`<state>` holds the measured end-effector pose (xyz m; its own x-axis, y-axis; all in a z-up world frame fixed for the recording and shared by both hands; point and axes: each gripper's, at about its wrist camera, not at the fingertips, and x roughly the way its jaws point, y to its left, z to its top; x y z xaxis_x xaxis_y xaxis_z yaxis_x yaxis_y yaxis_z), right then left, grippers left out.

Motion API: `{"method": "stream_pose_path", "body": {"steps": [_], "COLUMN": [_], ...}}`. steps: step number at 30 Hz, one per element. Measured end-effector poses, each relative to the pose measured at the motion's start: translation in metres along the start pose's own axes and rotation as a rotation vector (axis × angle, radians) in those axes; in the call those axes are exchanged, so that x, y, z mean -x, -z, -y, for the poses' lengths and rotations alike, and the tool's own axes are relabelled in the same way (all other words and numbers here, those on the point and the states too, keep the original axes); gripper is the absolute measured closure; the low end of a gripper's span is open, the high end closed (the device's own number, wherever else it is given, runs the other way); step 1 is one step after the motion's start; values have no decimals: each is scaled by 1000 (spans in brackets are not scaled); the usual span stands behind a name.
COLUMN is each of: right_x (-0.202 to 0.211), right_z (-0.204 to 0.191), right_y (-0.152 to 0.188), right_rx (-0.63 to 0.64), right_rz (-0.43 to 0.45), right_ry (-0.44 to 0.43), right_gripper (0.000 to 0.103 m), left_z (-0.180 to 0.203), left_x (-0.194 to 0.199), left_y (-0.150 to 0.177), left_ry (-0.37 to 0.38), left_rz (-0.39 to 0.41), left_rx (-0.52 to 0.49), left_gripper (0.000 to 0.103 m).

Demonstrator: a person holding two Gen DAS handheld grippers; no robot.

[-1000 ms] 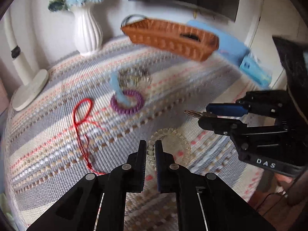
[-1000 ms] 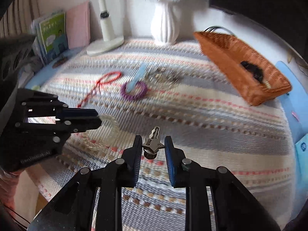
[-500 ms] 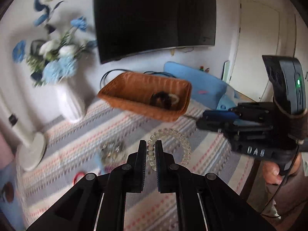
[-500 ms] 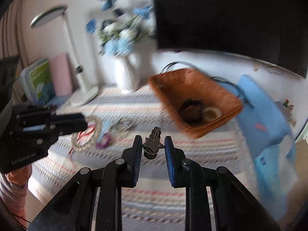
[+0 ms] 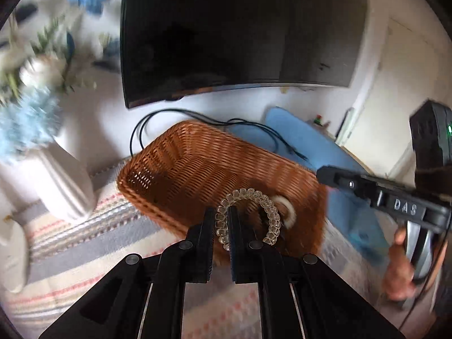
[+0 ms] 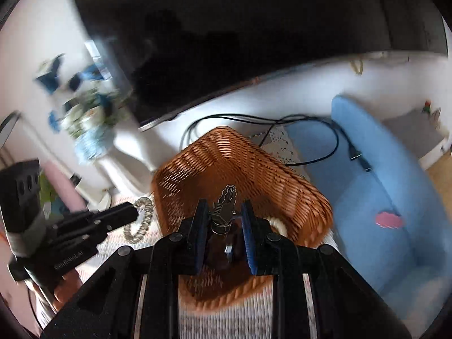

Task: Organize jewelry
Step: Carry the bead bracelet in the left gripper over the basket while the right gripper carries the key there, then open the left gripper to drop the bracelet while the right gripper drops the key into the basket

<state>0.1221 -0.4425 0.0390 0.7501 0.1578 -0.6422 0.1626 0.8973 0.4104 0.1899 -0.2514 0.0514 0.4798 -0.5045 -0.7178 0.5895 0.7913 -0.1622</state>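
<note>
My left gripper (image 5: 221, 226) is shut on a clear coiled bracelet (image 5: 269, 212) and holds it above the near edge of an orange wicker basket (image 5: 186, 169). My right gripper (image 6: 221, 220) is shut on a small metal hair clip (image 6: 226, 206) and hovers over the same basket (image 6: 226, 158). A white ring (image 5: 286, 212) and a dark item lie inside the basket. The left gripper with the bracelet (image 6: 139, 220) shows at the left of the right wrist view. The right gripper's body (image 5: 381, 195) shows at the right of the left wrist view.
The basket rests on a striped woven cloth (image 5: 84, 240). A white vase of blue flowers (image 5: 56, 180) stands left of it. A dark TV screen (image 5: 240, 34) hangs on the wall behind. A blue cushion (image 6: 367, 186) and a black cable (image 6: 310, 135) lie to the right.
Both grippers have moved from low over the cloth up and forward to the basket, each still holding its item. The basket now fills the centre of both views.
</note>
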Motion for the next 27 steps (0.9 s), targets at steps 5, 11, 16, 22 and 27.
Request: {"method": "stream_pose_path", "body": {"steps": [5,11,16,22,27], "right_x": [-48,-62,-72,-71,-60], "right_z": [19,21,20,26,37], "right_y": [-2,4,7,6,4], "right_rx": [-61,-53,-36,-50,-103], "right_rz": [-47,-73,-90,-78,-43], "right_ry": [-20,-17,41,23,-45], "right_gripper": [77,77,77,76,69], "left_z": [-8,-1,-1,-2,-6], "left_x": [-42,-56,-63,-67,-56], "left_y": [9,18,19,19,16], "left_ry": [-27,-40,-59,-65,-20], "left_rz": [-20,-36,-43,-32,-13], "left_rx": [43,6,-8,-12,9], "left_gripper": [94,94,94,94,73]}}
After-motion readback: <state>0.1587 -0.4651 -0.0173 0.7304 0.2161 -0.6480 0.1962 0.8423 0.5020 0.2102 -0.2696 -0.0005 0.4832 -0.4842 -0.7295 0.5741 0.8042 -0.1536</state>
